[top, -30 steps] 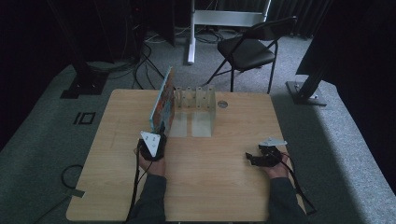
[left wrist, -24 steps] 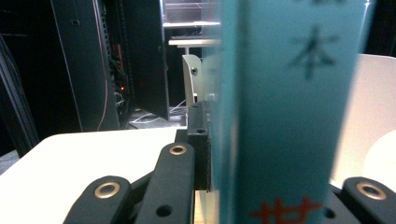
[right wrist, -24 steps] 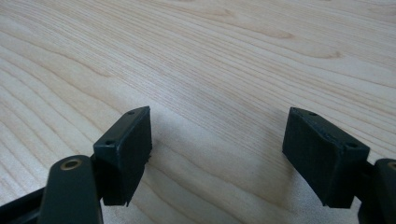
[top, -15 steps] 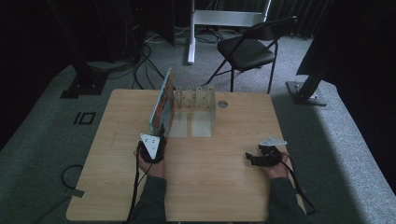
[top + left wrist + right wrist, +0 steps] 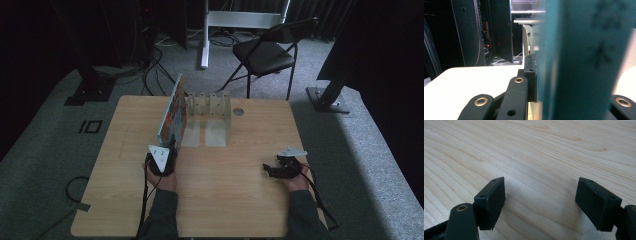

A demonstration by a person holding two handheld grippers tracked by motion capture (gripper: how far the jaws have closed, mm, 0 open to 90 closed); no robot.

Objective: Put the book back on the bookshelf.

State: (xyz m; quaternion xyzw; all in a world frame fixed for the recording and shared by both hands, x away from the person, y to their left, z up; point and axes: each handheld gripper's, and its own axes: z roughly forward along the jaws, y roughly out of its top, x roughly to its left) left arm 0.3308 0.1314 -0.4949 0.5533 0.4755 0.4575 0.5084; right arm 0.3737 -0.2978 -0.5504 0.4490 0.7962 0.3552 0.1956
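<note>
High view overhead facing forward, gripper views close (sharing table (image 5: 240, 200))

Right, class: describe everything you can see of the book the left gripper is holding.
The book is thin, with a teal edge and a colourful cover. It stands upright on the wooden table, leaning slightly, just left of the clear slotted rack. The left gripper is shut on its near edge; in the left gripper view it fills the space between the jaws.

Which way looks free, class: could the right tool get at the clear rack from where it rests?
Probably yes: the right tool is open over bare table, and nothing lies between it and the clear rack.
</note>
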